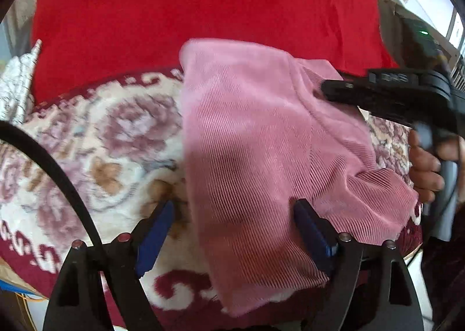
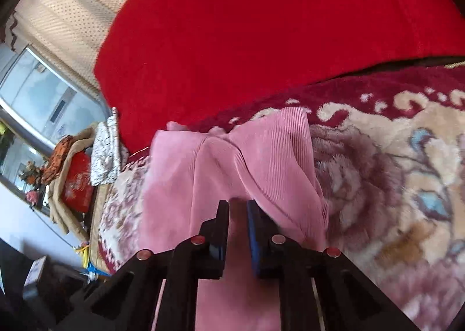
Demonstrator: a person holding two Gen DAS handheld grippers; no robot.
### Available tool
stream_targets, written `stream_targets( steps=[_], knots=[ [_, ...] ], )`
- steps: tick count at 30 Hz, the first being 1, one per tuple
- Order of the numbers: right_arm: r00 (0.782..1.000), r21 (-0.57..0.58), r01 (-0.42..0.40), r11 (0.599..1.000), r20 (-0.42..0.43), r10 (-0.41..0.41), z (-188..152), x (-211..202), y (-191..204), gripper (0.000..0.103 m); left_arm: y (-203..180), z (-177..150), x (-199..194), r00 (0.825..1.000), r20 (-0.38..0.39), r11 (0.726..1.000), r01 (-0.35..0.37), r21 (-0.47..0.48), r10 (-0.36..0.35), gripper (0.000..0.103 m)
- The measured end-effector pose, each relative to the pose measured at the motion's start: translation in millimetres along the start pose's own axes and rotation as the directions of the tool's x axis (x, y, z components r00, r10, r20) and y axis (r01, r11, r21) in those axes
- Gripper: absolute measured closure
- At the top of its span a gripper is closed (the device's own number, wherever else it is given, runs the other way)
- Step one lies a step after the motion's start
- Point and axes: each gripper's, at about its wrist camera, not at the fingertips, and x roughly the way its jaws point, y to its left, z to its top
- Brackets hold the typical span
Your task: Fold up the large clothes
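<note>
A pink ribbed garment [image 1: 255, 156] lies partly folded on a floral rug. My left gripper [image 1: 232, 223] is open, its blue-padded fingers spread over the garment's near edge, holding nothing. My right gripper [image 1: 328, 88] comes in from the right in the left wrist view, its tips on a raised fold of the pink cloth. In the right wrist view the right gripper [image 2: 237, 214] is nearly closed with the pink garment [image 2: 232, 162] between its pads, cloth bunched ahead of it.
A floral cream and maroon rug [image 1: 96, 142] covers the surface. A large red cloth [image 1: 189, 5] lies behind the garment. A patterned white cloth [image 1: 17, 89] sits at the far left. Household clutter and a window [image 2: 37, 104] show at the left of the right wrist view.
</note>
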Motion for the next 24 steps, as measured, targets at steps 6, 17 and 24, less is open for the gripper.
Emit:
stream_targets(
  steps=[6,17,24],
  knots=[
    [0.999,-0.203,-0.027,0.979,0.028,0.033,-36,-61,56,0.085,8,-17,-47,0.989,0.109,0.993,-0.103,0.051,0.097,0.017],
    [0.987,-0.175,0.151,0.973,-0.020,-0.157,-106,-47,49,0.084,3,-30,-44,0.977,0.065,0.977,-0.208,0.038,0.205,0.017],
    [0.964,-0.230,0.221,0.948,0.202,-0.176,-124,-151,92,0.029,-26,-40,-158,0.899,0.308,0.945,-0.326,-0.008,0.313,0.014]
  ],
)
